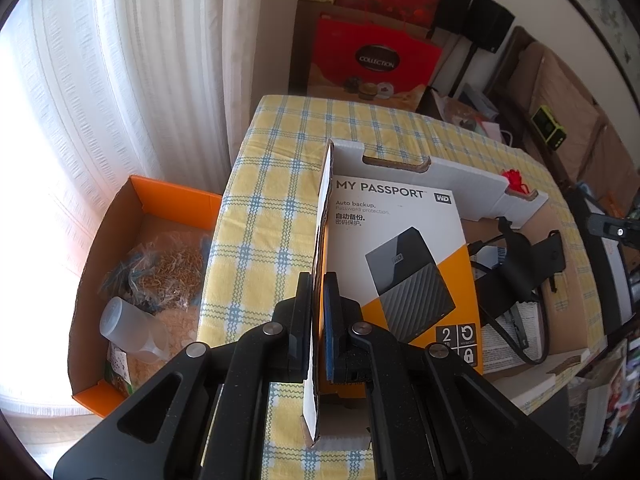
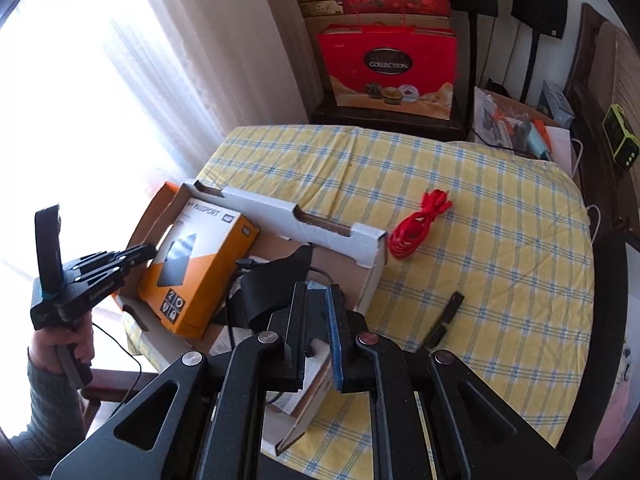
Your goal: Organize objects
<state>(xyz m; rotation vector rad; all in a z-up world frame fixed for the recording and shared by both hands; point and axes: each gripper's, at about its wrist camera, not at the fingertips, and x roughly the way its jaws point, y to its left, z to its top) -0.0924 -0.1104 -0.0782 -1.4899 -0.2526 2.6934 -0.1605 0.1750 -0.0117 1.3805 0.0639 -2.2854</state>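
A white cardboard box (image 2: 280, 220) lies open on the checked tablecloth. Inside it are an orange and white "MY PASSPORT" drive package (image 1: 400, 248) (image 2: 204, 276), a black pouch with a cable (image 1: 516, 268) (image 2: 276, 284) and some papers. My left gripper (image 1: 317, 280) (image 2: 140, 254) is shut on the box's upright left side wall (image 1: 324, 200). My right gripper (image 2: 317, 292) hovers over the near part of the box; its jaws stand a narrow gap apart with nothing between them. A coiled red cable (image 2: 416, 224) (image 1: 516, 180) lies on the cloth just right of the box.
A small black stick-shaped object (image 2: 448, 312) lies on the cloth right of my right gripper. An orange carton (image 1: 140, 280) with bags and a plastic cup sits on the floor to the left. Red gift boxes (image 2: 388, 68) stand behind the table. A person's hand (image 2: 60, 344) holds the left gripper.
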